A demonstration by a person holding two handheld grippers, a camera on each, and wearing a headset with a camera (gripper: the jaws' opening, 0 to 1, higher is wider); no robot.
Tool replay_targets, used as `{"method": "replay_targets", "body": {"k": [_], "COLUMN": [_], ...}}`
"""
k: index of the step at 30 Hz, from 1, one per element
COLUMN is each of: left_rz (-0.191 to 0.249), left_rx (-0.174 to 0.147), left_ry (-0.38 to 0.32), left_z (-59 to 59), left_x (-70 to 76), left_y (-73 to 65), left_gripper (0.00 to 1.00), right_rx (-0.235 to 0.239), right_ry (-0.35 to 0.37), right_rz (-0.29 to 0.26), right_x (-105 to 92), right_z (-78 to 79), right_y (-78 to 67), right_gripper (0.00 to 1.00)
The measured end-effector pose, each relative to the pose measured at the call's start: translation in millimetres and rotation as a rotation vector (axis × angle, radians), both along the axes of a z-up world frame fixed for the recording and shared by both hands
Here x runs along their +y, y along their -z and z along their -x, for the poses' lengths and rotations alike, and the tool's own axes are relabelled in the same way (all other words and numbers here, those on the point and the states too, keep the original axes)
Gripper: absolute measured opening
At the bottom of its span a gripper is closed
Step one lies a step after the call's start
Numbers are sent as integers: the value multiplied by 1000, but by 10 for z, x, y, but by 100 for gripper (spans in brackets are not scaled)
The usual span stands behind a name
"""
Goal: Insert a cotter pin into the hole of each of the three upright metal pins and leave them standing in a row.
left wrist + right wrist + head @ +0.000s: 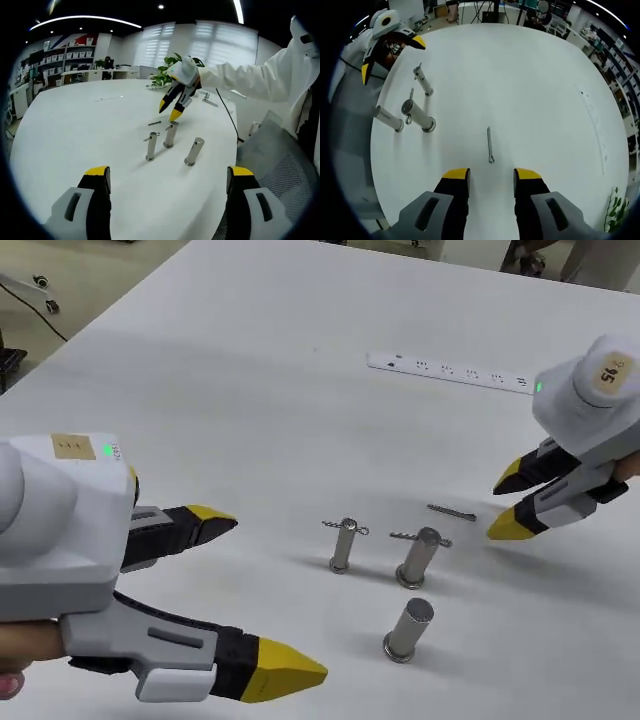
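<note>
Both empty, fingers apart: left gripper [268, 599] hovering, right gripper [501, 505] near loose cotter pin [452, 511].

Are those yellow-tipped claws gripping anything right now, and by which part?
Nothing is held. The left gripper and the right gripper are both open and empty; a loose cotter pin lies on the table.

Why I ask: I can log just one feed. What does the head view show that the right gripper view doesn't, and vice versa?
Head view: a white power strip beyond the pins, plus the right gripper seen from outside, jaws open. Right gripper view: shelving past the white table. Both: three metal pins, two carrying cotter pins and one bare pin, the loose cotter pin, and the open left gripper.
</note>
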State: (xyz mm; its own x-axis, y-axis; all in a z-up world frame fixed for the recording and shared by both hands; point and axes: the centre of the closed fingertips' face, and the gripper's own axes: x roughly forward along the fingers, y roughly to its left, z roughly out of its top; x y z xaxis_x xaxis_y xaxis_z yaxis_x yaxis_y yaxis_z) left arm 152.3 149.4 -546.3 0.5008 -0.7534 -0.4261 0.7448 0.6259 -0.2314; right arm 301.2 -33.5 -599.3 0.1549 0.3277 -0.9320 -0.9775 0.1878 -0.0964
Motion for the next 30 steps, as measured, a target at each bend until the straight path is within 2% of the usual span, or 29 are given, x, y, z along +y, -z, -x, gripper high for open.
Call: {"method": "replay_targets", "body": {"k": [2, 6, 13, 17, 19, 30], "left_rz": [11, -1, 3, 8, 8, 7], "left_rx": [11, 10, 13, 15, 15, 21], "left_ry": [-4, -11, -13, -12, -13, -4], "left_z": [6, -4, 0, -5, -12, -32], "left_x": [0, 24, 27, 9, 3, -29], "left_y": [-6, 9, 13, 13, 13, 30], "left_gripper": [97, 97, 96, 96, 96, 96], "right_rx": [2, 2, 22, 39, 31, 53], "right_ry": [-4, -10, -61, -78, -85, -109], "right_rz": [8, 13, 28, 28, 32, 25], "right_x": [-14, 5, 107, 162, 185, 289], "right_z": [-51, -150, -74, -51, -63, -65], "right_y": [25, 54, 76, 111, 122, 148], "right_gripper": [26, 22, 18, 13, 11, 1]}}
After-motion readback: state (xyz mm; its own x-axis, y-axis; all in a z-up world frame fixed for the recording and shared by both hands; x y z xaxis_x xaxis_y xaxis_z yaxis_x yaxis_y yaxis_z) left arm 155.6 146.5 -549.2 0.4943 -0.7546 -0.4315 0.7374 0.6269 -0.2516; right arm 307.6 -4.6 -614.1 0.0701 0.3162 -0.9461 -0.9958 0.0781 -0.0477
